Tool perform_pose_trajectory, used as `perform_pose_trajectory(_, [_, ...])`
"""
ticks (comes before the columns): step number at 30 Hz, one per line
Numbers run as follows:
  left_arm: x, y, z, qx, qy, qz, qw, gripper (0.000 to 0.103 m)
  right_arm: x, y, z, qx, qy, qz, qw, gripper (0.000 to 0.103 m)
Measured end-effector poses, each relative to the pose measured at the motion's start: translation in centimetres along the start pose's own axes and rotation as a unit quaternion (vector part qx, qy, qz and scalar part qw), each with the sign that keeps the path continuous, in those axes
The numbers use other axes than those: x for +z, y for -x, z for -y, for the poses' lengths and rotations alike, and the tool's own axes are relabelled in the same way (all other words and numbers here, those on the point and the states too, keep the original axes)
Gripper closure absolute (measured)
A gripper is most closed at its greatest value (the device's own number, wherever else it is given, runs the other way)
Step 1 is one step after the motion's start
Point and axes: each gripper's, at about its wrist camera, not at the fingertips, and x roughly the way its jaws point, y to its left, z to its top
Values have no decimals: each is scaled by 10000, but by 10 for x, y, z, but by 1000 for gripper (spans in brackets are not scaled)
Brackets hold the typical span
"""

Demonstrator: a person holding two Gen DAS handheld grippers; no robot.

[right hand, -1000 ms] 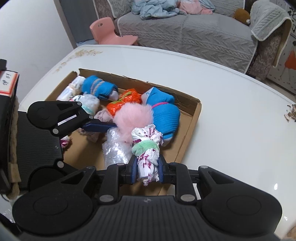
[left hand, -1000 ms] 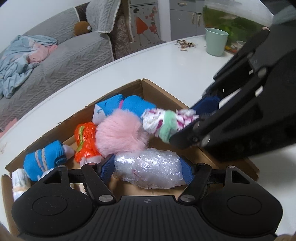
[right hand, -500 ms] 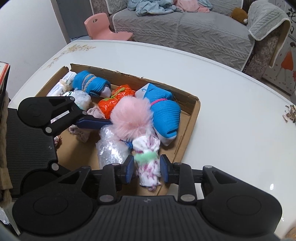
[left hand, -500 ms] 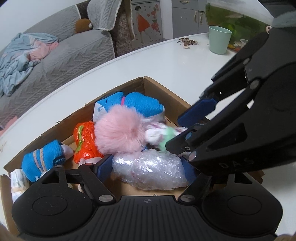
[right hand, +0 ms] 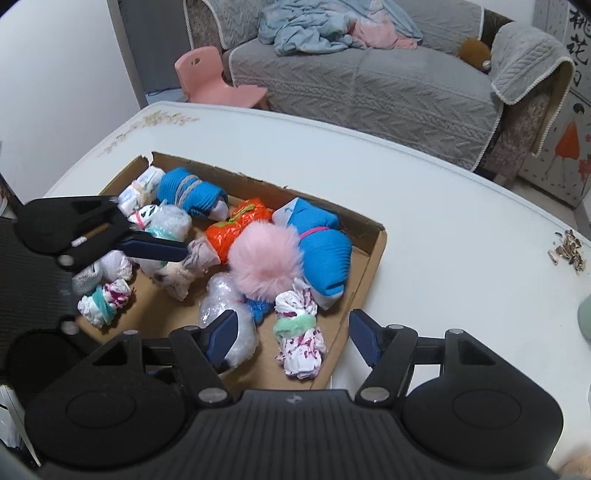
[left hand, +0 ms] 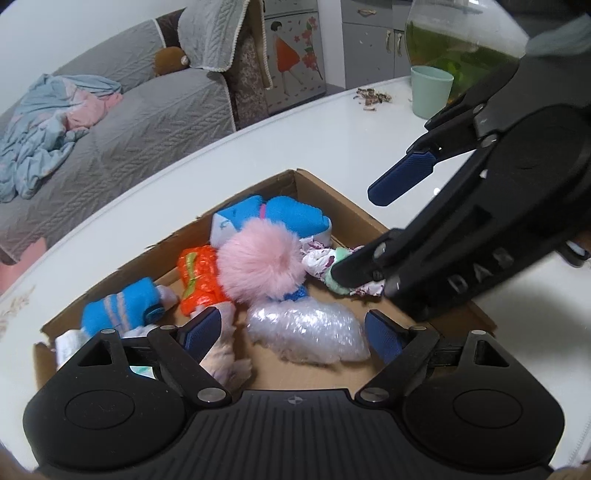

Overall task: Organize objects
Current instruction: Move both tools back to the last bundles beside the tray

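Note:
A shallow cardboard box [left hand: 334,194] [right hand: 377,254] on the white table holds several rolled bundles. My right gripper [right hand: 293,338] [left hand: 376,227] hangs over the box's near right corner with its jaws opening. A white-and-purple bundle with a green band [right hand: 299,334] [left hand: 325,264] lies loose on the box floor between them, untouched by the pads. My left gripper [left hand: 291,332] is also opening, its pads standing off either side of a clear plastic bundle [left hand: 310,332] [right hand: 229,317]. A pink pom-pom [left hand: 262,258] [right hand: 266,258] sits mid-box.
Also in the box are blue socks [right hand: 325,251], an orange bundle [right hand: 240,221] and a blue roll tied with string [right hand: 188,192]. A green cup [left hand: 430,90], a fish bowl [left hand: 454,33] and seed shells [right hand: 569,251] stand on the table's far side. A grey sofa lies beyond.
The right gripper has opened and let go of the banded floral bundle, which now rests in the box. The left gripper's jaws have widened around the clear plastic bundle and lifted slightly.

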Motion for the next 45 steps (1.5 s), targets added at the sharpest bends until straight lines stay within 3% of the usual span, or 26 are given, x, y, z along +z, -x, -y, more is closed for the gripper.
perform_pose_trajectory(4, [-6,32,-8,146,-26,113,9998,13,2,11,-7,21,118,139,9998,40])
perform_pose_trajectory(9, [-26,75,-30,367,335,62,9987,11,3,24,-24,183,284,315,9989,40])
perform_pose_trajectory(13, [-54,106,-42,689,439,-39,9966,3,-2,31,-48,445,414,360,9975,40])
perform_pose_trajectory(17, [-88,121,-45,852,557,-315,9943,3,-14,36,-76,624,653,293,9955,40])
perform_pose_trajectory(21, [-117,124,-36,991,305,-542,9931,3,-30,37,-101,801,731,196,9939,40])
perform_pose_trajectory(30, [-145,119,-28,997,591,-618,9913,2,-67,19,-168,813,906,-228,9923,43])
perform_pose_trajectory(33, [-149,108,-24,1104,471,-752,9899,2,-68,10,-170,702,733,-294,9944,41])
perform_pose_trajectory(38, [-150,109,-28,1073,631,-699,9898,1,-67,1,-164,679,560,-374,9954,41])
perform_pose_trajectory(45, [-156,102,-38,1158,885,-981,9845,1,-61,-20,-157,755,-2,-506,9959,41])
